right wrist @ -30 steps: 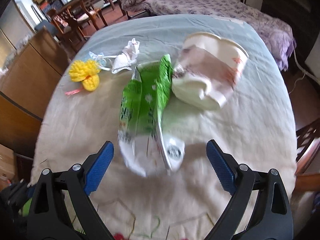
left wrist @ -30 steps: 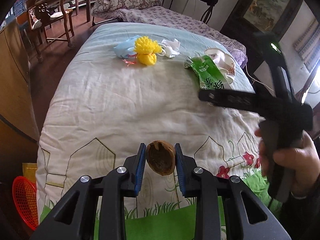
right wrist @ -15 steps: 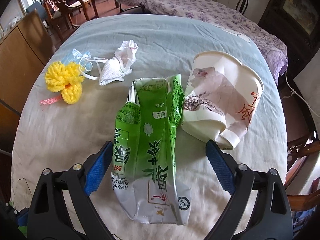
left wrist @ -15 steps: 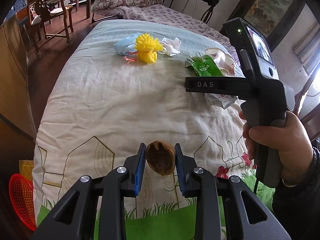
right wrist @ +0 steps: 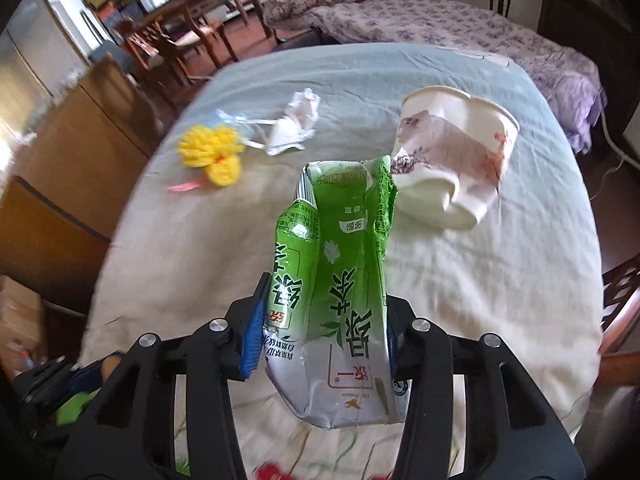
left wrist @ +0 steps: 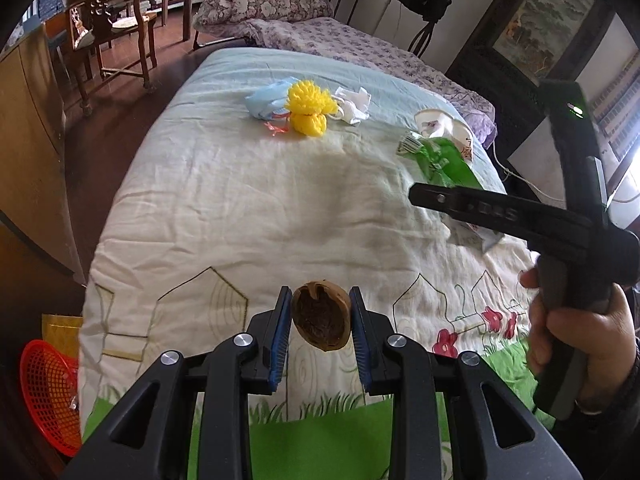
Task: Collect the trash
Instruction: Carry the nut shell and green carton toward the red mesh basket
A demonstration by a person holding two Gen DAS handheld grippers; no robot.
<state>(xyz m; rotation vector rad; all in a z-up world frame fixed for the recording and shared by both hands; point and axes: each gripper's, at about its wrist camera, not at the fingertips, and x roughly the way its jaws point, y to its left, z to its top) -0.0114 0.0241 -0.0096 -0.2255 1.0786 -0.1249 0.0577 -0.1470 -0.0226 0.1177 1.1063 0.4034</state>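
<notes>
My left gripper (left wrist: 320, 304) is shut on a brown walnut shell half (left wrist: 320, 322), held above the near end of the quilt (left wrist: 248, 208). In the right wrist view my right gripper (right wrist: 326, 296) is closing its jaws, and both blue pads press the sides of a flattened green tea carton (right wrist: 344, 276), which is buckled and tipped up off the quilt. Just past the carton lies a crushed white paper cup (right wrist: 452, 160). A yellow knitted ball (right wrist: 212, 152), a crumpled white tissue (right wrist: 296, 124) and a blue face mask (left wrist: 264, 100) lie farther up the bed.
A red mesh basket (left wrist: 44, 392) stands on the floor at the bed's near left corner, next to a yellow bag. A wooden cabinet (left wrist: 28, 152) runs along the left side. Chairs (left wrist: 112, 32) and a second bed (left wrist: 360, 40) stand beyond.
The right gripper's jaws came together from wide apart onto the green carton, which now buckles and rises off the quilt. The left gripper still holds the walnut shell in place.
</notes>
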